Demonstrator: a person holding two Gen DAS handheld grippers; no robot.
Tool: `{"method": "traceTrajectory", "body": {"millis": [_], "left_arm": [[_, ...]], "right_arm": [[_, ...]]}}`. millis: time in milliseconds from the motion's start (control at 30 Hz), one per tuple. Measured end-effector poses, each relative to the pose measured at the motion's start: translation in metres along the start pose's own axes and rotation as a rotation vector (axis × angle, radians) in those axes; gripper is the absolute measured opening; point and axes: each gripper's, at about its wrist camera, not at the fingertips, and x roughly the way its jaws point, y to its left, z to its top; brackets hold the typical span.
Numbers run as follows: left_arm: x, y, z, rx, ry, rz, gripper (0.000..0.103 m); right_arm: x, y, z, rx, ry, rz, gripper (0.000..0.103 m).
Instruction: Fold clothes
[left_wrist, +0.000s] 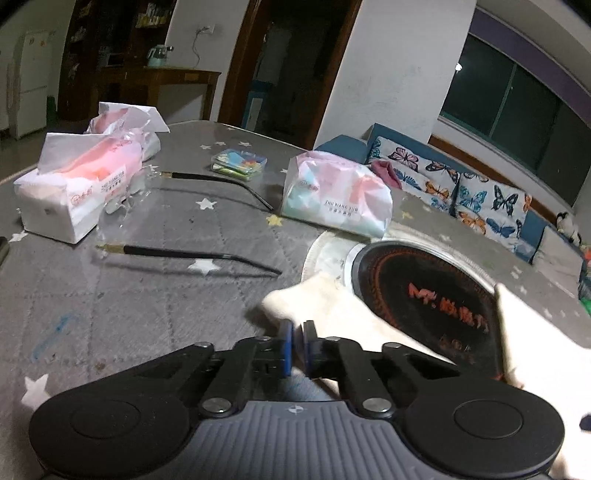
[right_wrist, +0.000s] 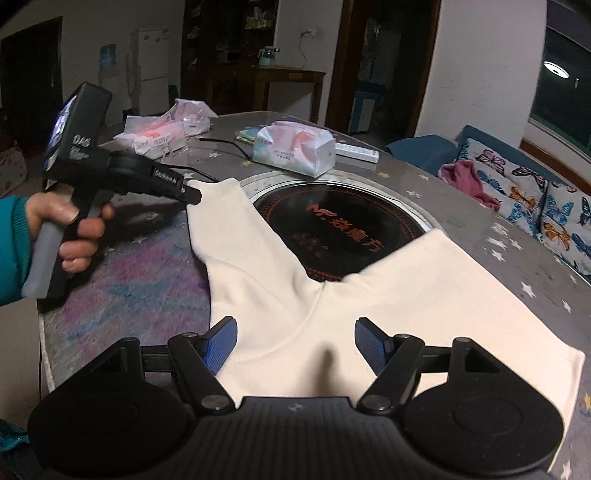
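Left claw (right_wrist: 192, 195) pinches the cream shorts (right_wrist: 332, 306) – seemingly a leg hem; right claw (right_wrist: 295, 343) hovers agape.

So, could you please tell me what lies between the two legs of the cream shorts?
The black round cooktop set into the table shows in the gap between the legs of the shorts, clearest in the right wrist view.

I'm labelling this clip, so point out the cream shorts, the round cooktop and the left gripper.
cream shorts (right_wrist: 388, 295), right wrist view, on the right leg.
round cooktop (right_wrist: 332, 218), right wrist view, on its black glass.
left gripper (left_wrist: 298, 345), left wrist view, between the fingertips.
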Motion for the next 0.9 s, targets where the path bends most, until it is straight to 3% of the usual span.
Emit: {"method": "traceTrajectory", "body": {"millis": [167,333,433,633,900], "left_arm": [[-0.023,-0.023,0.022,0.023,-0.088,-0.071,0.003],[-0.051,-0.057,0.037,0.075,-0.16,-0.147,0.003],[-0.066,-0.076,0.044,0.105,-0.195,-0.188,0.003],[-0.089,-0.113,0.052,0.181,-0.236,-0.272,0.003],[-0.118,-0.164,0.036,0.275,-0.247,-0.428,0.003]], "right_arm": [[-0.018,-0.009,-0.015,0.049,0.0,-0.062,0.072],[-0.009,-0.018,-0.02,0.118,0.011,-0.098,0.072],[0.003,-0.01,-0.023,0.107,0.021,-0.072,0.072],[0.01,0.002,-0.028,0.064,0.02,-0.058,0.072],[-0.007,0.001,-0.034,0.066,-0.021,-0.068,0.071]]}}
